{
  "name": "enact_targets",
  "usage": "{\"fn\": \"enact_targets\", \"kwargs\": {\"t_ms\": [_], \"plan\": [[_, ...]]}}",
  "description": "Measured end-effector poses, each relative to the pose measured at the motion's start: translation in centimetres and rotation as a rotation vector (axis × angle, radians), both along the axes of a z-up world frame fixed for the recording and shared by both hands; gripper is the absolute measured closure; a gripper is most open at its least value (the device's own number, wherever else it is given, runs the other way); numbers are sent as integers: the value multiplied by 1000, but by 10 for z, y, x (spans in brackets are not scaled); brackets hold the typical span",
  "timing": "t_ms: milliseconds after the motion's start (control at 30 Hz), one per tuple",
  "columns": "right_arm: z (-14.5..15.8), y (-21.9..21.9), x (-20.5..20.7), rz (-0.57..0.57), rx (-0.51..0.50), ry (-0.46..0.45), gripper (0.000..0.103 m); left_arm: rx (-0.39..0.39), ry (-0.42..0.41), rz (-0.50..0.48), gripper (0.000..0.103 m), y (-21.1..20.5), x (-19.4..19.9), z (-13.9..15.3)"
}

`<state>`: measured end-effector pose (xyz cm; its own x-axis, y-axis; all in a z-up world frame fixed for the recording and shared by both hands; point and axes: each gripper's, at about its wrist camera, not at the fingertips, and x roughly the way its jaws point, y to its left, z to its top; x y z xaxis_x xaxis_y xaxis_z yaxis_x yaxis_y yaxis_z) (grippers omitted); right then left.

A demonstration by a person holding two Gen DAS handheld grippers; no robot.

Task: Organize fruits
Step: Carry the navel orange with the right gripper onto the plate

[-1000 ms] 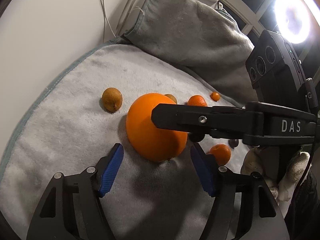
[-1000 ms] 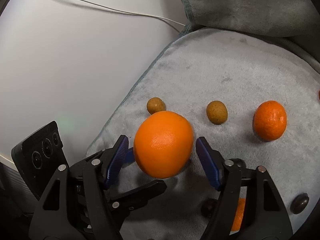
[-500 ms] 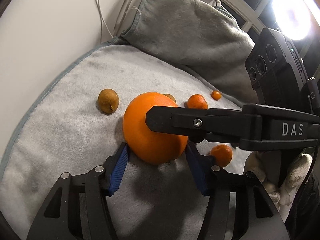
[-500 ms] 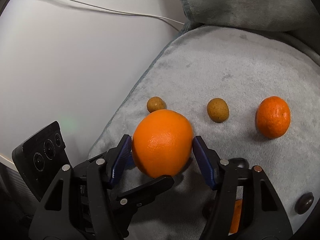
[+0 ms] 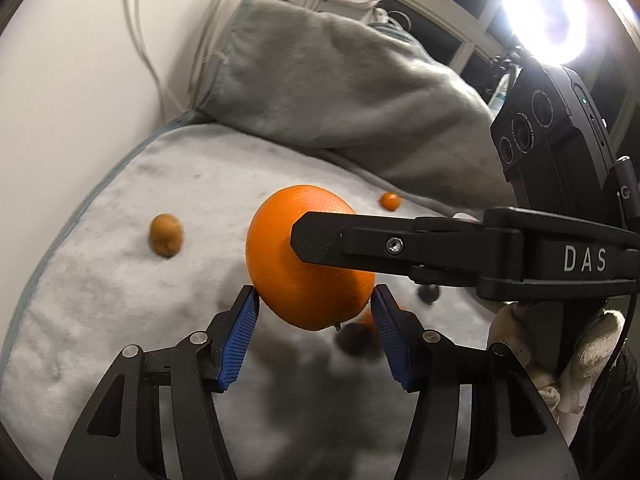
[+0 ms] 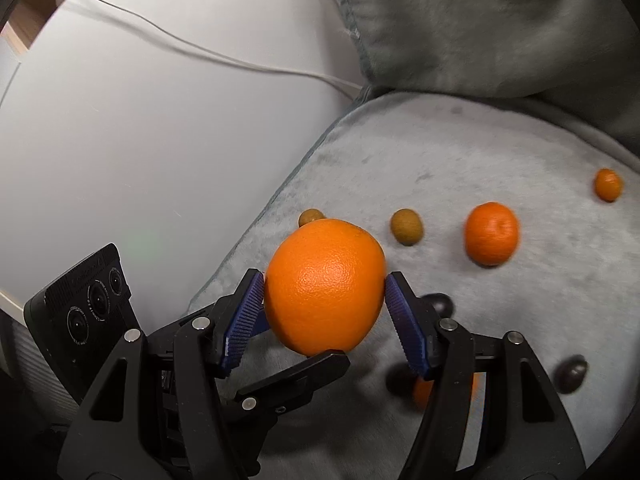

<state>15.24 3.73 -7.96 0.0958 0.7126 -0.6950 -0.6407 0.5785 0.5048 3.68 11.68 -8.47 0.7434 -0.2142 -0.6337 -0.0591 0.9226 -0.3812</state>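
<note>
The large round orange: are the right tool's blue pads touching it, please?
Touching: the right wrist view shows both blue pads pressed against the large round orange, no gap.

An indoor room set up for recording, possibly in a home. A soft grey plush blanket [image 6: 500, 152] covers a white tabletop [image 6: 140, 120], bunching into a heap at 12 o'clock. Thin white cables [image 6: 224, 56] trail across the table at 11 o'clock. A bright round ring lamp [image 5: 544, 12] glares at 2 o'clock before dark window panes.
</note>
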Motion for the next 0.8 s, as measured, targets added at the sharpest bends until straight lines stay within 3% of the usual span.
{"fn": "enact_targets", "kwargs": {"t_ms": [800], "plan": [[38, -126, 4, -217, 35, -101, 37, 32, -78, -214, 45, -105, 34, 34]]}}
